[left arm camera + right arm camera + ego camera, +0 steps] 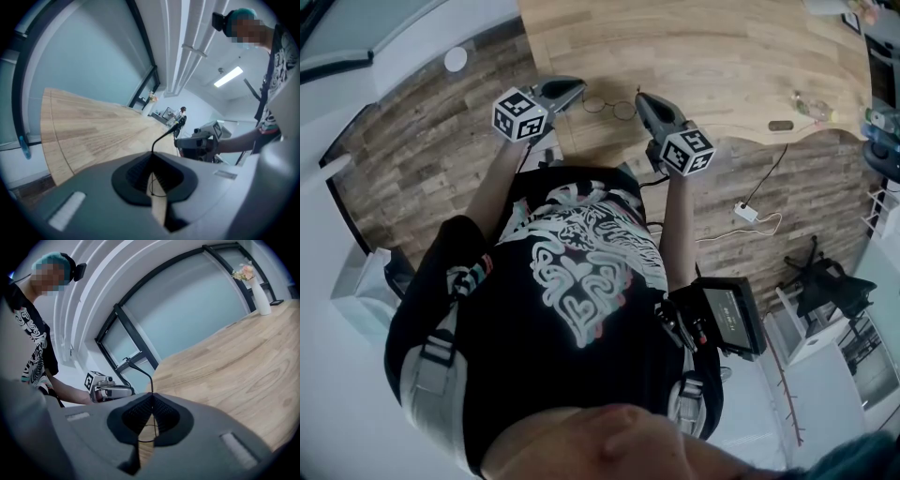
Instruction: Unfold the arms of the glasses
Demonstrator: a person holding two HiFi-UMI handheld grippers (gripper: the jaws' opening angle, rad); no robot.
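Observation:
Thin wire-framed glasses [610,107] hang between my two grippers above the near edge of the wooden table [703,56]. My left gripper [578,87] is shut on one arm of the glasses; in the left gripper view that black arm [164,136] rises out of the closed jaws [152,161] to a curved tip. My right gripper [639,97] is shut on the other arm, which shows as a thin black wire [143,372] above the closed jaws [152,401]. The lenses are hidden in both gripper views.
Each gripper view shows the other gripper [201,139] [109,391] close by. A white vase of flowers [259,294] stands at the table's far end. A small dark object [781,125] and a bottle [812,105] lie to the right. A cable and charger [746,212] lie on the floor.

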